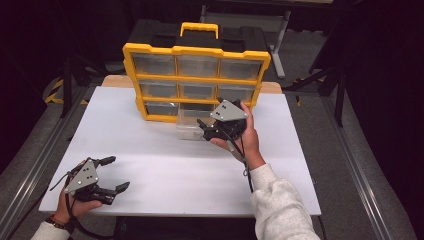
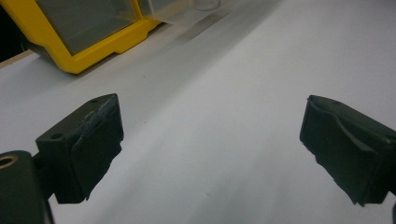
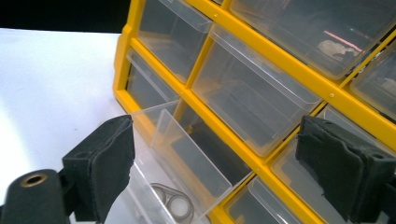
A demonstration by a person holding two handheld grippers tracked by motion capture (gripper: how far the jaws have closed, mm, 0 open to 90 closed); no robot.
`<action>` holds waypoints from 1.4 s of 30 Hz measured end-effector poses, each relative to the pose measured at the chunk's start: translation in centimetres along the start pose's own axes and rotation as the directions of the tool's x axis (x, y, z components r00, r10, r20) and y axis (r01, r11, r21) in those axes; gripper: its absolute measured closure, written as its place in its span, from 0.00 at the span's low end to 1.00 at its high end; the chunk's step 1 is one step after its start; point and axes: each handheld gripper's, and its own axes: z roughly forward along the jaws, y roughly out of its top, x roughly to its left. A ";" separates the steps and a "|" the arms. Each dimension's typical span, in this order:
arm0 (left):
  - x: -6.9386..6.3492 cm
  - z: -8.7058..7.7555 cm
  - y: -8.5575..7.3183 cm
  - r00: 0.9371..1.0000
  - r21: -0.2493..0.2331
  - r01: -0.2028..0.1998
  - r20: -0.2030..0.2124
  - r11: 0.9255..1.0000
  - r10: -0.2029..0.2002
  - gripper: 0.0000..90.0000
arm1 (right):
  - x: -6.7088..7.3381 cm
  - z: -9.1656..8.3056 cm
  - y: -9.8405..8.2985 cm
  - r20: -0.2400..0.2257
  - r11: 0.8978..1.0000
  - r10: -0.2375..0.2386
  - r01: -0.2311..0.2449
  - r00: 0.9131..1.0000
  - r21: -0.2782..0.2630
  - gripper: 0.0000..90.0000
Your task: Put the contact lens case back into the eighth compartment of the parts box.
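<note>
Your right gripper (image 1: 207,129) hangs just in front of the yellow organizer (image 1: 196,52), jaws apart and gripping nothing. Its pads flank the drawer (image 3: 187,158) pulled out of the bottom row's middle slot, without touching it; a metal ring (image 3: 173,204) lies inside. Your left gripper (image 1: 114,174) rests at the white table's (image 1: 170,170) near left corner, jaws spread wide and empty, well apart from the organizer

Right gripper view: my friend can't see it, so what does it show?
An open hand-held gripper faces a yellow organizer of clear drawers. The bottom middle drawer is pulled out, with a small metal ring piece inside.
</note>
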 end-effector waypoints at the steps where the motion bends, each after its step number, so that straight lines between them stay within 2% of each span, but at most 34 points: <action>1: 0.0 0.0 0.0 1.000 0.001 0.000 0.001 1.000 0.000 0.08 | 0.1 -0.1 0.0 -0.002 1.000 -0.005 0.005 1.000 0.000 0.14; 13: 0.0 0.0 0.0 1.000 0.001 -0.003 -0.003 1.000 0.003 0.08 | 0.4 -1.9 -0.1 -0.001 0.999 -0.044 0.044 0.999 -0.012 0.14; 23: 0.0 -0.1 0.0 1.000 0.000 0.000 -0.006 1.000 0.000 0.08 | 0.7 -3.1 -0.8 -0.012 0.999 -0.048 0.048 0.999 -0.014 0.14; 32: -0.1 -0.1 0.0 1.000 -0.001 -0.006 -0.010 1.000 0.006 0.08 | 1.2 -4.1 -1.4 -0.007 0.997 -0.074 0.074 0.997 -0.012 0.14; 42: -0.1 -0.1 0.0 1.000 0.000 -0.009 -0.014 1.000 0.009 0.08 | 1.5 -4.8 -2.0 -0.035 0.997 -0.078 0.077 0.996 -0.007 0.14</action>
